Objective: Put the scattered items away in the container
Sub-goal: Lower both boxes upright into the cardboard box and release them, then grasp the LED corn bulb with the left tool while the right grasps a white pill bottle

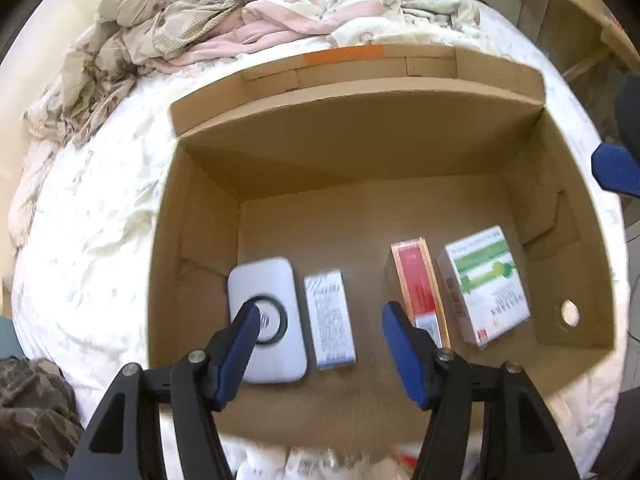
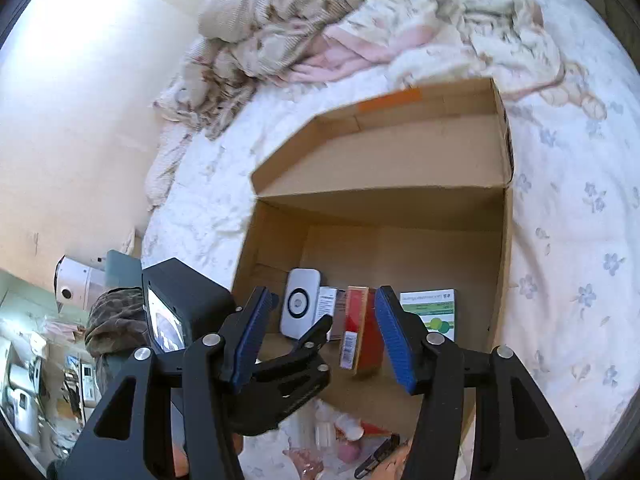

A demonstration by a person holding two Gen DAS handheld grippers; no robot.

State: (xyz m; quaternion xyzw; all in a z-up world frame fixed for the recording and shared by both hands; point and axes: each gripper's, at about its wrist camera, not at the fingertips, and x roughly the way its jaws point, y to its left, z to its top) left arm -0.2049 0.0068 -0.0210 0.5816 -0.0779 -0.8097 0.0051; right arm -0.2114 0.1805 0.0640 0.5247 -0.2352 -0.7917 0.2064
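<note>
Hovering over the cardboard box (image 1: 552,208) on the bed (image 1: 100,240), the left gripper (image 1: 316,320) hangs empty with its jaws spread wide, and the right gripper (image 2: 320,328) is likewise parted and holding nothing. Four items already lie on the box floor in a row: a white device with a dark ring (image 1: 266,320), a small white printed carton (image 1: 330,320), a red-faced box (image 1: 416,286) standing on its long edge, and a green-and-white carton (image 1: 486,282). All four run their long axes away from the near wall toward the far one. What remains scattered lies below and behind the fingertips, on the bedsheet outside the near wall: small bottles and packets (image 2: 344,432), plus a dark clip-like tool (image 2: 378,458); too blurred to name surely. In the right wrist view they sit almost under that gripper, so the right hand looks nearer; likely it must pull back and dip toward the sheet. Axis of the dark tool slants up to the right.
</note>
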